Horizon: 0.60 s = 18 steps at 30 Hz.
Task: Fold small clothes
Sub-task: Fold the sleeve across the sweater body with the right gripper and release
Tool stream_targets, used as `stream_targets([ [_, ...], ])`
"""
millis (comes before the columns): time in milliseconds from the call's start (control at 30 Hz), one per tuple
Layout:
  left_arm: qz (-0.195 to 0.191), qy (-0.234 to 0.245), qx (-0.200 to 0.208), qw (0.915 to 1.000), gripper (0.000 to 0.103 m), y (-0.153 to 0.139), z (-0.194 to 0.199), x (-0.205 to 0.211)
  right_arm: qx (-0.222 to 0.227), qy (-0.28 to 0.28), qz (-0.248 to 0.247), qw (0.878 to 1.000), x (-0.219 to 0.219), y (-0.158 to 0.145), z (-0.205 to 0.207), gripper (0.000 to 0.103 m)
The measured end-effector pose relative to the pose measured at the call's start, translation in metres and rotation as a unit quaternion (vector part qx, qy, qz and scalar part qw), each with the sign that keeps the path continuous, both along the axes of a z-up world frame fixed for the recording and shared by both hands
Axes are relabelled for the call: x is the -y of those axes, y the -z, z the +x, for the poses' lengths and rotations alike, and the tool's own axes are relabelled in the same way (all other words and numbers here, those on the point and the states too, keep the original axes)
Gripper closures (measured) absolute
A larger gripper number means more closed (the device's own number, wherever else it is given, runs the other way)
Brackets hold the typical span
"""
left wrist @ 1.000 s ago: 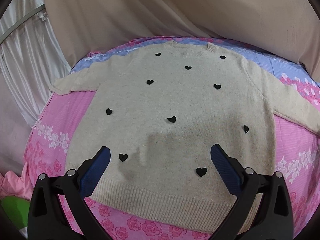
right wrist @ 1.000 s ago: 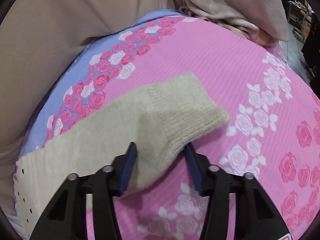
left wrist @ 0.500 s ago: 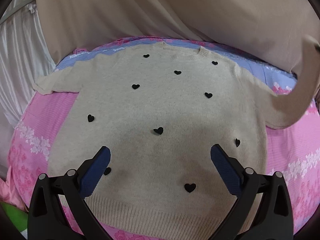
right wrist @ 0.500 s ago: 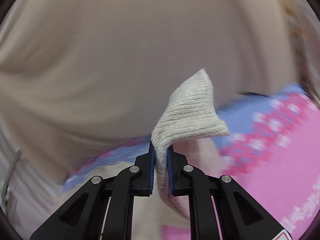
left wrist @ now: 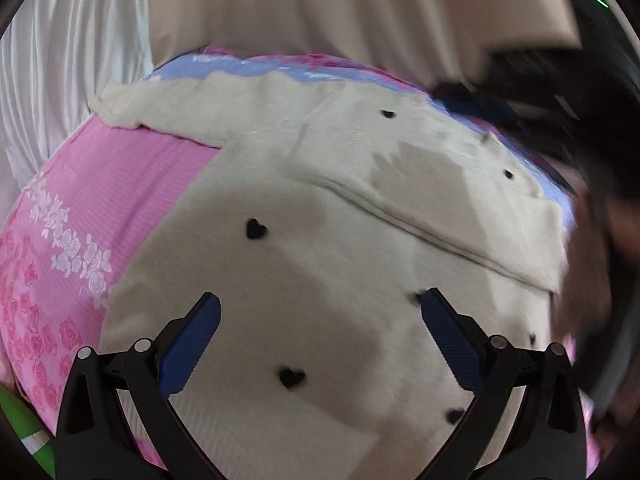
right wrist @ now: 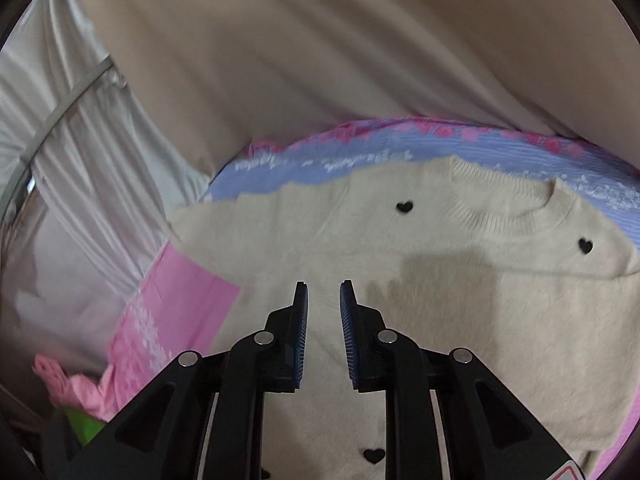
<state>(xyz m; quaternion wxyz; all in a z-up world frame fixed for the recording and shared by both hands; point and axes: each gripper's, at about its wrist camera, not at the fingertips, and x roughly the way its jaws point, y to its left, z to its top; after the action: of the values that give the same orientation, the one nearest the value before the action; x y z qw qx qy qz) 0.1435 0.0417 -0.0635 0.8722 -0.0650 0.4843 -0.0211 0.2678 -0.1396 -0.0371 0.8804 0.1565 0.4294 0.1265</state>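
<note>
A cream sweater [left wrist: 320,264] with small black hearts lies flat on the bed. Its right sleeve [left wrist: 440,204] is folded across the chest, while the other sleeve [left wrist: 160,108] stretches out to the left. My left gripper [left wrist: 320,320] hovers wide open over the sweater's lower body with nothing between its fingers. In the right wrist view, my right gripper [right wrist: 323,286] hangs over the sweater [right wrist: 460,304] below the collar [right wrist: 512,216]. Its jaws stand a narrow gap apart and are opening, with nothing between them. A dark blur at the upper right is the right gripper [left wrist: 560,104].
A pink bed sheet [left wrist: 100,200] with roses and a blue band lies under the sweater. Beige fabric [left wrist: 320,8] rises behind the bed and a white curtain [left wrist: 60,60] hangs at the left. A crumpled pink cloth [right wrist: 68,380] and something green [left wrist: 24,432] lie at the lower left.
My right gripper carried the sleeve cuff up and across the sweater, then let it go; the sleeve now lies folded over the chest. My left gripper shifted along the sweater, still open.
</note>
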Motion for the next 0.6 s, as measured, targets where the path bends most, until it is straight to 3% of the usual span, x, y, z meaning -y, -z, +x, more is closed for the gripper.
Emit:
stream_targets([
  [33,-0.011,-0.005,-0.005,0.9999,0.005,0.003,0.009,-0.005,0.005,0.012,-0.011,1.000,0.007,0.001,-0.013,0.076],
  [67,-0.026,-0.007,-0.010,0.9996,0.005,0.006,0.017,-0.010,0.011,0.034,-0.024,0.999,0.020,0.003,-0.029,0.064],
  [100,-0.057,-0.010,-0.019,0.9981,0.005,0.011,0.032,-0.014,0.015,0.059,-0.037,0.997,0.032,0.005,-0.046,0.059],
  [167,-0.095,-0.019,-0.033,0.9948,0.005,0.022,0.057,-0.018,0.001,0.117,-0.076,0.990,0.073,0.019,-0.083,0.057],
  [267,-0.132,-0.045,-0.048,0.9890,0.005,0.040,0.098,-0.019,-0.047,0.182,-0.159,0.969,0.121,0.042,-0.129,0.057],
  [400,-0.167,-0.076,-0.066,0.9808,0.010,0.063,0.145,-0.012,-0.104,0.235,-0.155,0.954,0.164,0.074,-0.170,0.056],
  [467,-0.164,-0.073,-0.043,0.9829,0.032,0.060,0.161,-0.004,-0.117,0.247,-0.127,0.953,0.176,0.089,-0.181,0.056],
  [500,-0.173,-0.052,-0.041,0.9827,0.061,0.058,0.168,0.001,-0.120,0.252,-0.113,0.953,0.177,0.094,-0.182,0.056],
  [533,-0.183,-0.036,-0.044,0.9815,0.082,0.056,0.172,0.005,-0.122,0.260,-0.093,0.953,0.177,0.099,-0.176,0.056],
  [600,-0.187,-0.031,-0.036,0.9813,0.088,0.049,0.182,0.006,-0.116,0.271,-0.064,0.953,0.180,0.105,-0.170,0.057],
])
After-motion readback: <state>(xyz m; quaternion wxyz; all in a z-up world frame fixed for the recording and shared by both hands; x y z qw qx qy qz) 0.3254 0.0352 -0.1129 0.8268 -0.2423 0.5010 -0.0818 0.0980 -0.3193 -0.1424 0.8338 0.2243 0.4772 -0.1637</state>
